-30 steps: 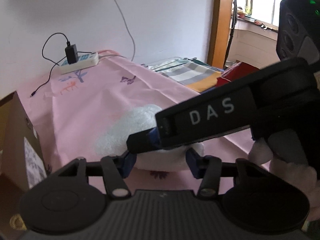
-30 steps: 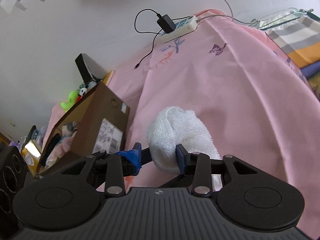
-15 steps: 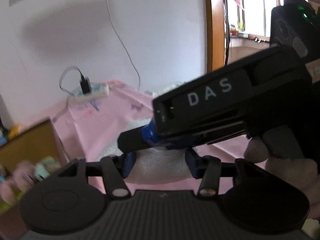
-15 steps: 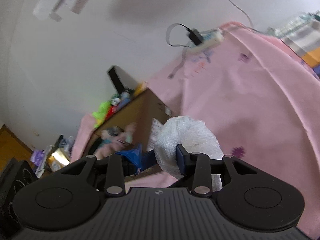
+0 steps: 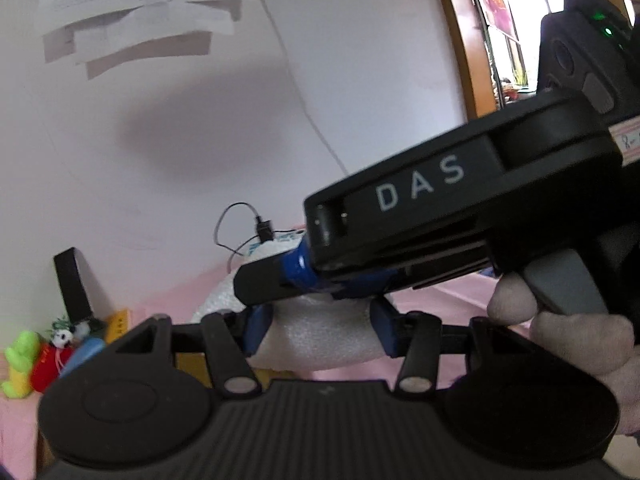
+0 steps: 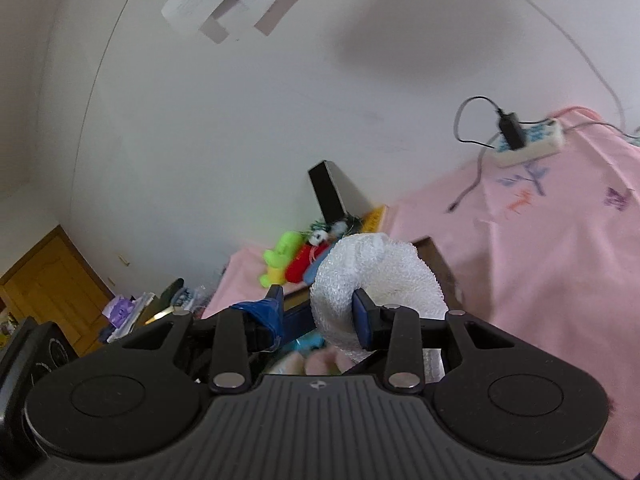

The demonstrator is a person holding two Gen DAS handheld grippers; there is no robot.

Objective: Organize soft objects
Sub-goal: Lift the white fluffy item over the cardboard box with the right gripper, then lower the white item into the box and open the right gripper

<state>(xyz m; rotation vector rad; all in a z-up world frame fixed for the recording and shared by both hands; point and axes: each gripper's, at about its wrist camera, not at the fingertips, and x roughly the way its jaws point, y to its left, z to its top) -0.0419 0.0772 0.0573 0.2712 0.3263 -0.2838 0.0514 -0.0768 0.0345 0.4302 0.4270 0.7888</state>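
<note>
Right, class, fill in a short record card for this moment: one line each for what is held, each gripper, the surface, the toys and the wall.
held item: white soft bundle, gripped by both grippers at once
left gripper: pads on either side of the bundle
right gripper: one pad pressed into the bundle's fluffy end
surface: pink cloth with small printed motifs
power strip: on the cloth by the wall, black charger plugged in
plush toys: green and red, beyond the bundle
wall: white, papers stuck high up
</note>
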